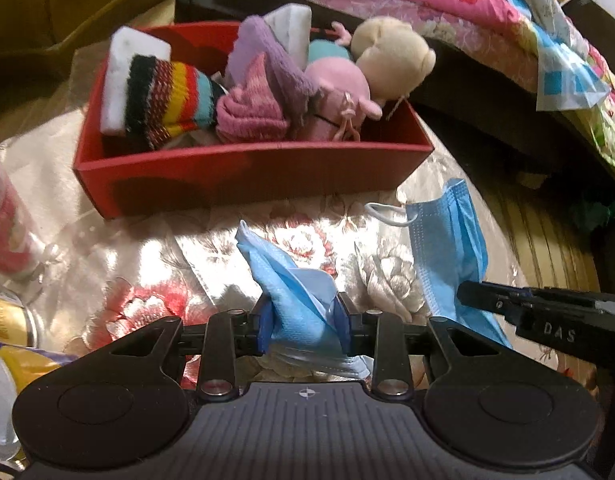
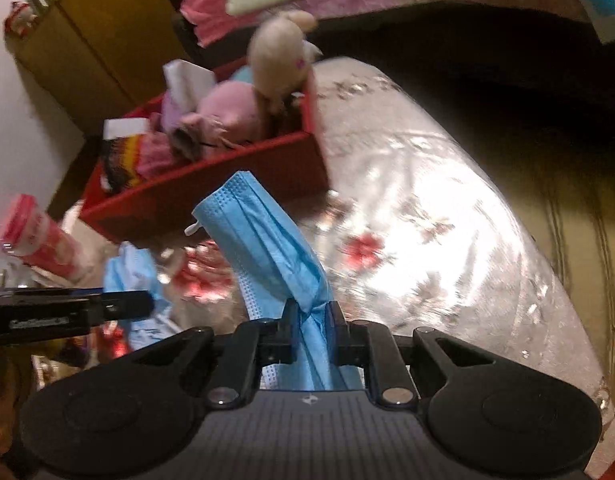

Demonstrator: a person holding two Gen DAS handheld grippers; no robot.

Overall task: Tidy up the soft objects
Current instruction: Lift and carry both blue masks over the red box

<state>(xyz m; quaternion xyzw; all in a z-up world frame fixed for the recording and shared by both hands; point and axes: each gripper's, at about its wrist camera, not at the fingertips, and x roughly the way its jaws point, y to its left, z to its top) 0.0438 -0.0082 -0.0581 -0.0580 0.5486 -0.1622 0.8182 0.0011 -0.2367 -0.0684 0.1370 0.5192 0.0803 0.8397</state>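
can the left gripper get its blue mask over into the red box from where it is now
Probably yes. The left gripper, jaws shut on a crumpled blue face mask, faces the red cardboard box across bare floral cloth.

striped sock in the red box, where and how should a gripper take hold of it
Grip the striped sock across its rolled middle, coming down from above. It leans on a white foam block at the left end of the red box, its upper side uncovered; the box walls block a side approach.

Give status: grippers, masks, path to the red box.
Left gripper shut on a blue mask. Right gripper shut on second blue mask. Red box ahead, packed with socks and plush toys; nothing between.
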